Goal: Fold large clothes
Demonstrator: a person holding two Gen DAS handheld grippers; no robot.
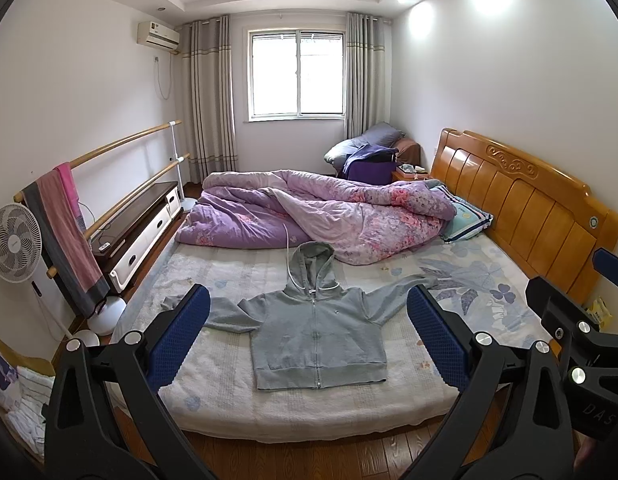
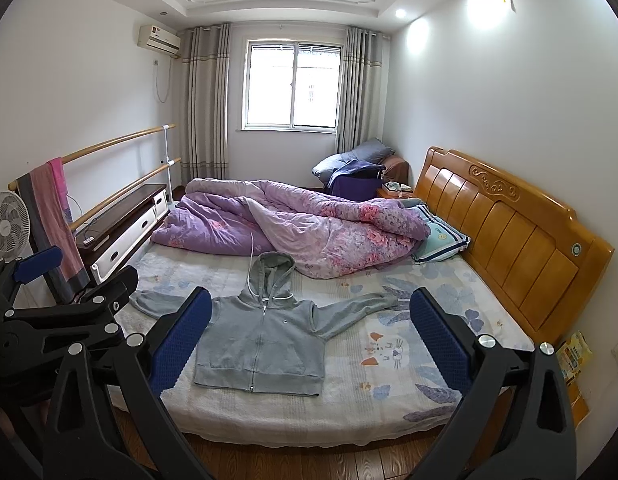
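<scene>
A grey zip-up hoodie (image 1: 317, 336) lies flat and face up on the bed (image 1: 229, 400), hood toward the quilt, both sleeves spread out sideways. The same hoodie (image 2: 261, 344) sits left of centre in the right wrist view. My left gripper (image 1: 309, 328) hovers well above the bed's near edge, open, blue pads wide apart, nothing between them. My right gripper (image 2: 309, 328) is likewise open and empty, held off the bed. Each gripper shows at the edge of the other's view: the right gripper (image 1: 581, 328) and the left gripper (image 2: 49, 304).
A crumpled purple floral quilt (image 1: 309, 216) covers the far half of the bed, next to a pillow (image 1: 465, 216) by the wooden headboard (image 1: 529, 200). A fan (image 1: 13, 248), a rail with towels (image 1: 65, 232) and a low cabinet (image 1: 141, 228) line the left. Wooden floor lies in front.
</scene>
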